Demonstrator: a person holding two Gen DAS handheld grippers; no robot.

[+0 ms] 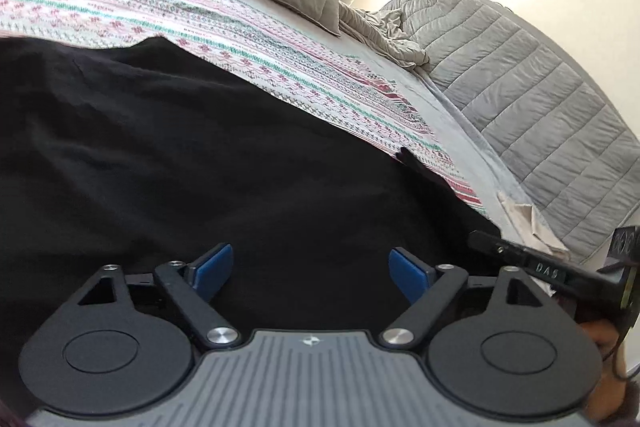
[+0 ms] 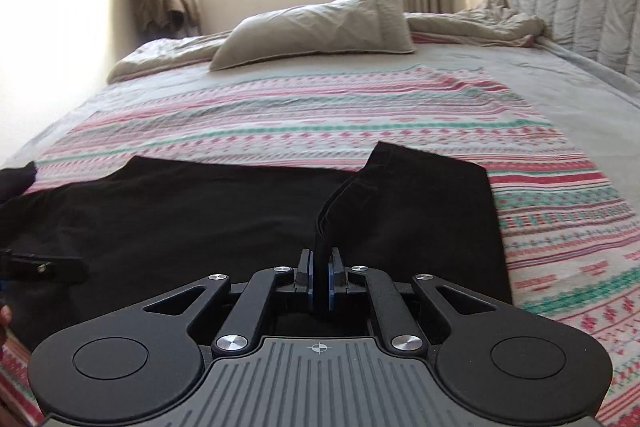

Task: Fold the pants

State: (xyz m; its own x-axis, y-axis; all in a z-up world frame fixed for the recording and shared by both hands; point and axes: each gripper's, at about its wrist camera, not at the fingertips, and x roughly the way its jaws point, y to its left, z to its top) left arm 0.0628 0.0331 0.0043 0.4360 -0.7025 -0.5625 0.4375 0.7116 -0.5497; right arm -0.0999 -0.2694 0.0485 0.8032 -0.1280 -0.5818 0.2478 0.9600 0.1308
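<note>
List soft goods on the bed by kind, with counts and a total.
Black pants: 1
Patterned striped blanket: 1
Grey pillow: 1
Crumpled beige sheets: 1
Grey quilted comforter: 1
Total: 5

A wide bed [image 2: 560,99] with a striped patterned cover [image 2: 280,115] carries black fabric pants [image 2: 180,211], a grey pillow [image 2: 320,27] and, seemingly, rumpled grey bedding [image 2: 480,23].
</note>
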